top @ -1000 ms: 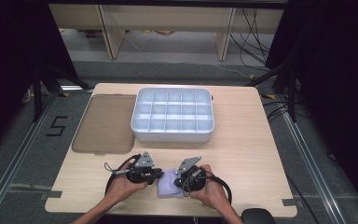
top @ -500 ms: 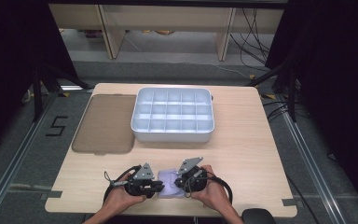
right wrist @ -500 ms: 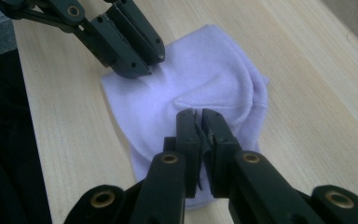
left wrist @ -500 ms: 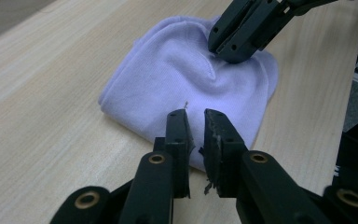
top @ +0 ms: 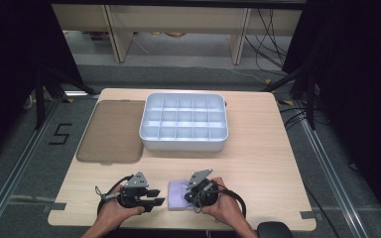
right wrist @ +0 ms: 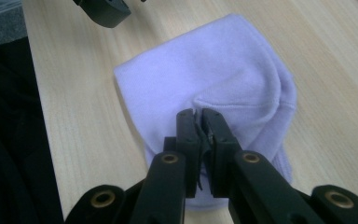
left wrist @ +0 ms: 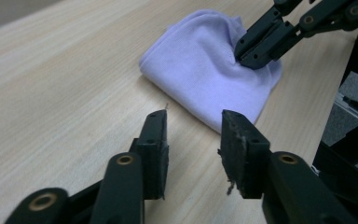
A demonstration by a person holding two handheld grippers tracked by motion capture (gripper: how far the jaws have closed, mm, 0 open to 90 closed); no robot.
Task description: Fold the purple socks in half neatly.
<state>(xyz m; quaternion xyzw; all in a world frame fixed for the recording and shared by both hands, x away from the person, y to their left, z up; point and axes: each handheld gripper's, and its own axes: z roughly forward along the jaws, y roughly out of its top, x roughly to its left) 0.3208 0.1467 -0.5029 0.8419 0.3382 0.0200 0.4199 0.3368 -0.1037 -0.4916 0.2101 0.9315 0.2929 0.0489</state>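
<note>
The lilac cloth [top: 179, 194] lies folded near the desk's front edge. It looks light, soft and floppy, so it will likely sag unless taken at a fold. The right claw [right wrist: 200, 122] is pinched tight on a ridge of it; the left claw [left wrist: 192, 133] gapes empty just beside its edge.

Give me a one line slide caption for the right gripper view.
Right gripper pinches a fold of the lilac cloth lying on the wooden table.
</note>
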